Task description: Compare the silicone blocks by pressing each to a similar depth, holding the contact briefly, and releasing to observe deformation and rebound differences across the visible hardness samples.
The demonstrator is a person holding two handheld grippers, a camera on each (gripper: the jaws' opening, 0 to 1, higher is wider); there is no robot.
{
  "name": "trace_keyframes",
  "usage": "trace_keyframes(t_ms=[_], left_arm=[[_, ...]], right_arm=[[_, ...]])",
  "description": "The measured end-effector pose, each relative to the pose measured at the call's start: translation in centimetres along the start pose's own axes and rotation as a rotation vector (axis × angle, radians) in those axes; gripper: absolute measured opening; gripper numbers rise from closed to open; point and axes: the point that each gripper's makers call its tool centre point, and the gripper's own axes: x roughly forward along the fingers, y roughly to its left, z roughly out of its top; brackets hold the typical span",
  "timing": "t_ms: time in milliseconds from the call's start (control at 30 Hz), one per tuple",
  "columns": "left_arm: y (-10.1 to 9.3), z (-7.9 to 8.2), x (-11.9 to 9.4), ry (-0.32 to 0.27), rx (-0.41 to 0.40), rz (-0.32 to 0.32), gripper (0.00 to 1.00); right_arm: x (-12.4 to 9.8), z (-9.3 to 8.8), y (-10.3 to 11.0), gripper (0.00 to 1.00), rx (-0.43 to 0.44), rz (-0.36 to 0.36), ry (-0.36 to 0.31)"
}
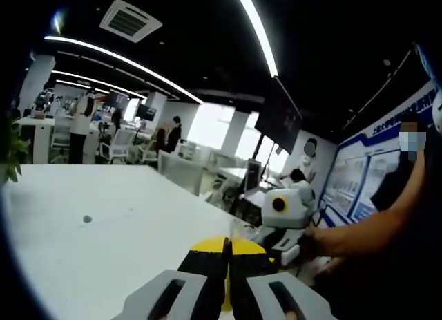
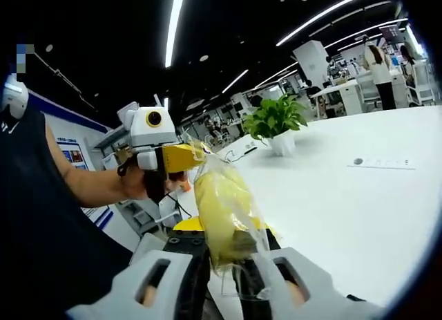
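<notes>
Here, in the right gripper view, the right gripper (image 2: 228, 265) has its jaws closed on a yellow silicone block in a clear plastic bag (image 2: 222, 213), which stands up between them above the white table (image 2: 359, 216). The left gripper (image 2: 181, 159), held by a hand (image 2: 138, 183), pinches the top of the same bag. A potted plant (image 2: 276, 125) stands further back. In the left gripper view, the left gripper's (image 1: 228, 259) jaws are pressed together, and the right gripper (image 1: 283, 220) is near.
</notes>
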Motion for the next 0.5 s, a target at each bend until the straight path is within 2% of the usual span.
trace_keyframes(t_ms=[233, 333, 367, 500], left_arm=[[-0.54, 0.26, 0.34, -0.014, -0.004, -0.015, 0.00], [-0.61, 0.48, 0.12, -0.030, -0.042, -0.032, 0.00], [-0.65, 0.49, 0.09, -0.031, -0.042, -0.032, 0.00], [-1.01, 0.82, -0.03, -0.027, -0.035, -0.036, 0.00]], right_arm=[[-0.55, 0.36, -0.40, 0.11, -0.005, -0.035, -0.059], [-0.51, 0.53, -0.13, 0.13, 0.015, -0.030, -0.063], [-0.50, 0.64, -0.23, 0.14, -0.021, -0.046, -0.071], [-0.51, 0.80, 0.06, 0.15, 0.000, -0.042, -0.078]])
